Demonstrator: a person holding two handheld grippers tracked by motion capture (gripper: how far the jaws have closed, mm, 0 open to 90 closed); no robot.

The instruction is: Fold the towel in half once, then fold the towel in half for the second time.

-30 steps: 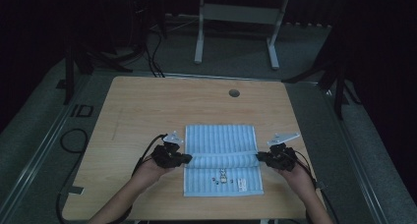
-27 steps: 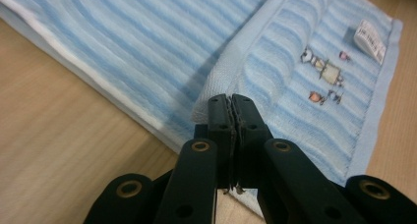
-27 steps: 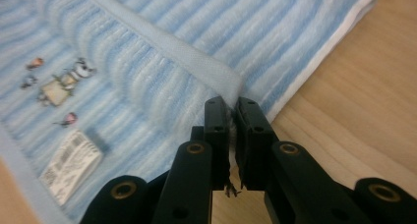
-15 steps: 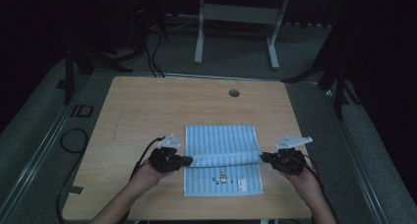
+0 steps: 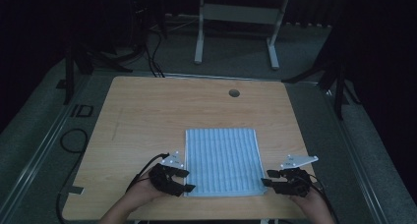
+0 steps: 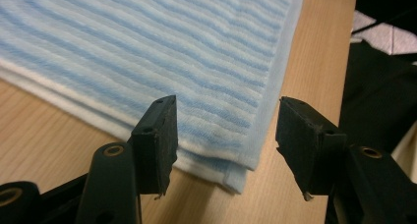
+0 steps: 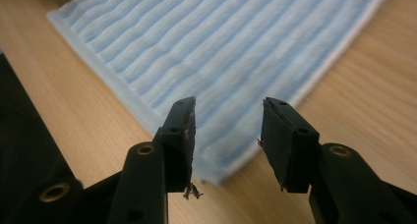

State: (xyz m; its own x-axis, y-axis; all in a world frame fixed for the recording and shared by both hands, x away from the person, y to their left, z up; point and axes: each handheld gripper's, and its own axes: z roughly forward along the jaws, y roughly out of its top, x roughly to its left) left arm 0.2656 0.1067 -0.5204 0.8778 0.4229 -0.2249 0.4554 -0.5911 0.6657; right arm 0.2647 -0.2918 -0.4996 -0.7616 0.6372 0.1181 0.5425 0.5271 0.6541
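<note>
Folded over since a second ago, the towel (image 5: 222, 162) is now lying as a neat striped rectangle on the near half of the table (image 5: 147, 116), its label side tucked out of sight and its near edge close to the person's side. Both hands are drawing back from it toward the near edge of the table. The left gripper (image 5: 183, 181) is sitting just beside the towel's near left corner, and the right gripper (image 5: 268, 179) just beside the near right corner. Both sets of jaws have just been opening; in each gripper view the corner of the cloth is lying on the wood between the pads, which are standing clear of it, so nothing is being held. I judge they are letting go here because the fold is finished and the layers are lined up. The towel's long axis is running away from the person, and its blue stripes are running the same way.
</note>
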